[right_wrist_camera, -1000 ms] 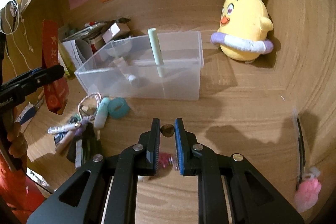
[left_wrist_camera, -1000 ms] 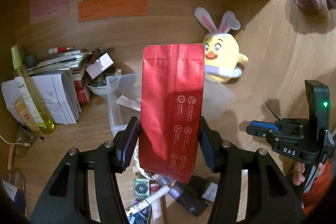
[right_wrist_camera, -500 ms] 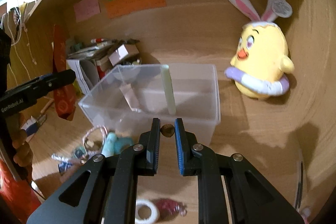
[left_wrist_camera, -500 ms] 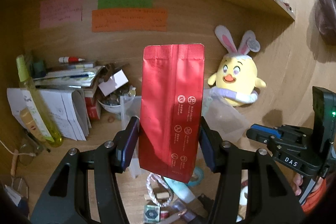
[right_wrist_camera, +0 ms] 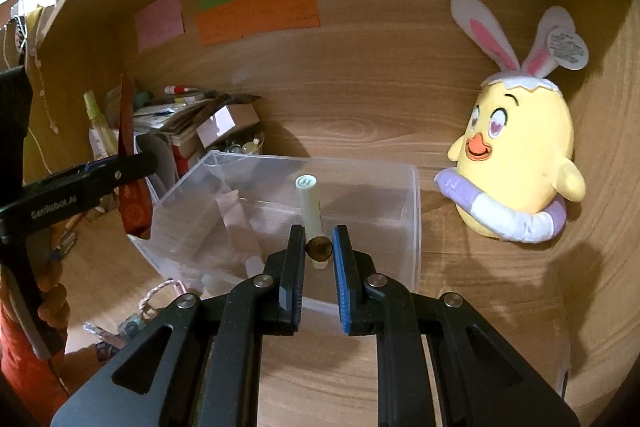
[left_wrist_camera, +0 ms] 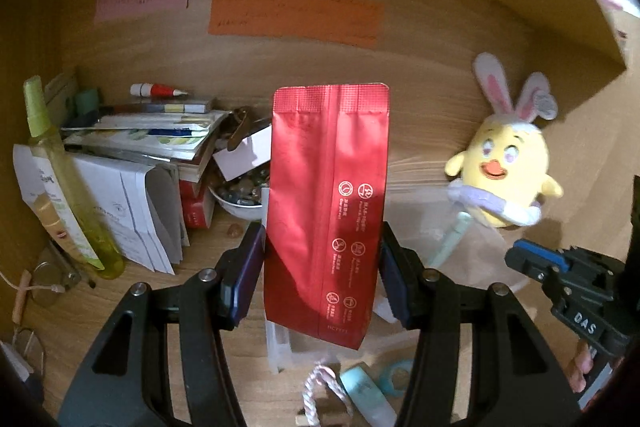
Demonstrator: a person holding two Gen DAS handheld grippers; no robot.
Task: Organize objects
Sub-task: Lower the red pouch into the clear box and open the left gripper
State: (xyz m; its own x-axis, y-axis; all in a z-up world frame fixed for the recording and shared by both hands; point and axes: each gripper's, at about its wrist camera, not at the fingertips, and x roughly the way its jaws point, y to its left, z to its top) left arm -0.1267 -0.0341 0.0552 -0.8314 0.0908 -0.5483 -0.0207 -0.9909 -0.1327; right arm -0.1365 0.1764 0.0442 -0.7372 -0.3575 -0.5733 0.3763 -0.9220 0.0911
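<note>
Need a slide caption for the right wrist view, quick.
Right tool pinches a small brown nut-like object above the clear plastic bin, plush chick beside it.

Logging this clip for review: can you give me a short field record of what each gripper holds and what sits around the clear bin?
left gripper: shut on red foil pouch, held upright
right gripper: shut on small brown round object, identity unclear
clear plastic bin: on the wooden desk, holds a pale green tube leaning upright
plush chick: right of the bin, against the wall
paper stack: back left corner
sticky notes: on the back wall
</note>
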